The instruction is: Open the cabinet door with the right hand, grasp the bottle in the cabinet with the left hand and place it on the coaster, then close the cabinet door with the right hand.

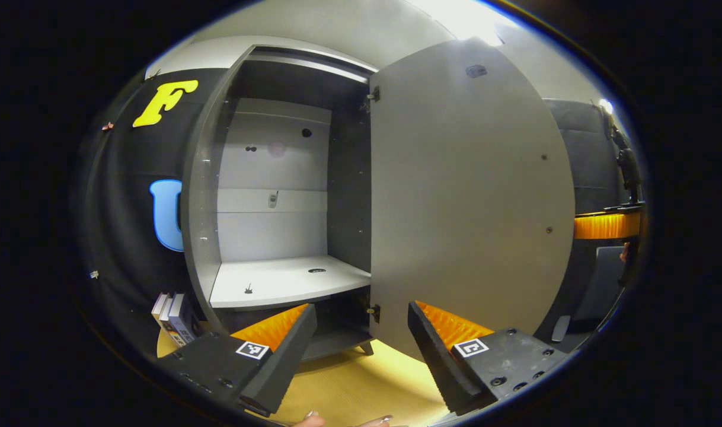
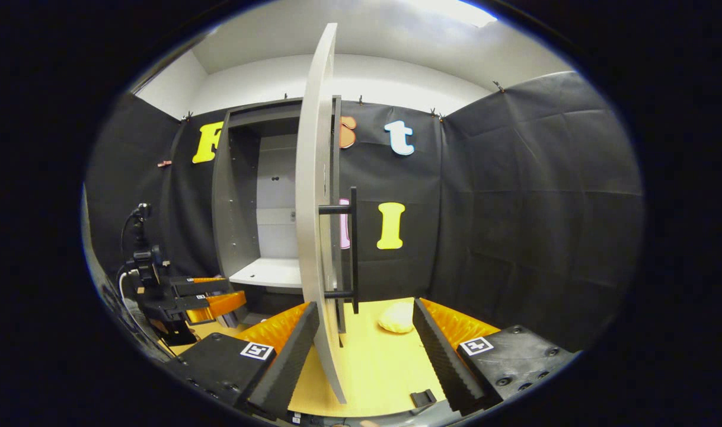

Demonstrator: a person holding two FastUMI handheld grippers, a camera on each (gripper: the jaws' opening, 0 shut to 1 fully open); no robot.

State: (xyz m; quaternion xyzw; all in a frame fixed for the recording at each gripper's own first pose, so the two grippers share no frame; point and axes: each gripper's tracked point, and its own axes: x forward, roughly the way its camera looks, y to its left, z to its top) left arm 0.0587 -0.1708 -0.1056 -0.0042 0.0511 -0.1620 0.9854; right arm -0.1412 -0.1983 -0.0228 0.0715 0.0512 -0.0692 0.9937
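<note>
Right gripper view shows the right gripper (image 2: 364, 350) spread around the open cabinet door's (image 2: 315, 207) edge; the left gripper (image 1: 361, 350) spread, faces the cabinet (image 1: 278, 279) shelf

A few books (image 1: 174, 317) stand upright at the tabletop's (image 2: 379, 362) far left; a pale rounded lump (image 2: 398, 317) lies farther right; a small dark clip (image 2: 423, 398) lies near.

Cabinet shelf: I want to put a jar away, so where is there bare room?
The shelf is bare from left wall to right wall, apart from a small dark mark near its front left and a hole near the back right. The open door borders the way in on the right; books crowd the table below-left.
</note>
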